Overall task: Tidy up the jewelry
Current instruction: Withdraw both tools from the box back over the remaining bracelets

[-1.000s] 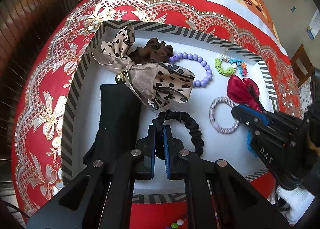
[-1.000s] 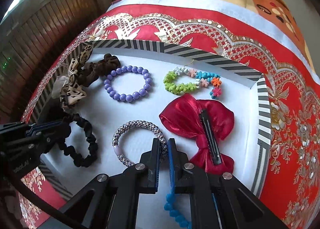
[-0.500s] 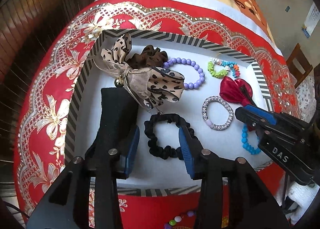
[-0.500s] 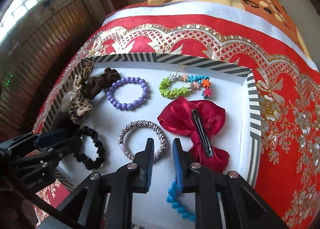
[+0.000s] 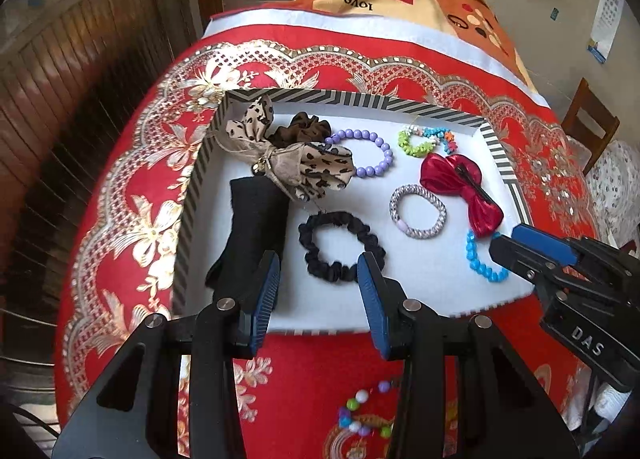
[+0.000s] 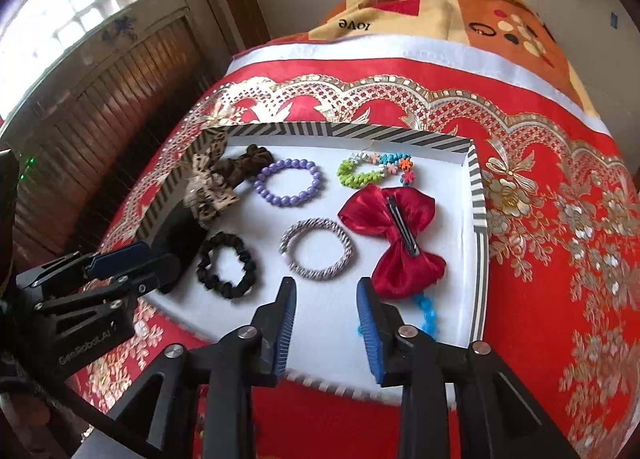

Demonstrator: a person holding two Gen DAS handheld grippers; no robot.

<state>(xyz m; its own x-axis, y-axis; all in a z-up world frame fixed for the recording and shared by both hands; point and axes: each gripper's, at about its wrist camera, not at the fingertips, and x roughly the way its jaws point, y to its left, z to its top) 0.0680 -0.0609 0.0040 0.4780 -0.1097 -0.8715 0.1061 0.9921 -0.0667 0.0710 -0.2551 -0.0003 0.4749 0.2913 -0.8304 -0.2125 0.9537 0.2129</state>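
Both grippers have backed off and spread: left gripper and right gripper stand wide, empty. I judge sorting nearly done; only the multicoloured bead bracelet lies outside the striped-rim white tray, on the red bedspread.

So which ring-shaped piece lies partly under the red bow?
The blue bead bracelet: the red bow covers its top, while the other rings lie fully uncovered.

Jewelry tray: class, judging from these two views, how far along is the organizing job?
Done: black scrunchie, silver band, red bow and purple bracelet lie in the tray. In hand: nothing; left gripper and right gripper are open. Left: a multicolored bead bracelet outside the tray.
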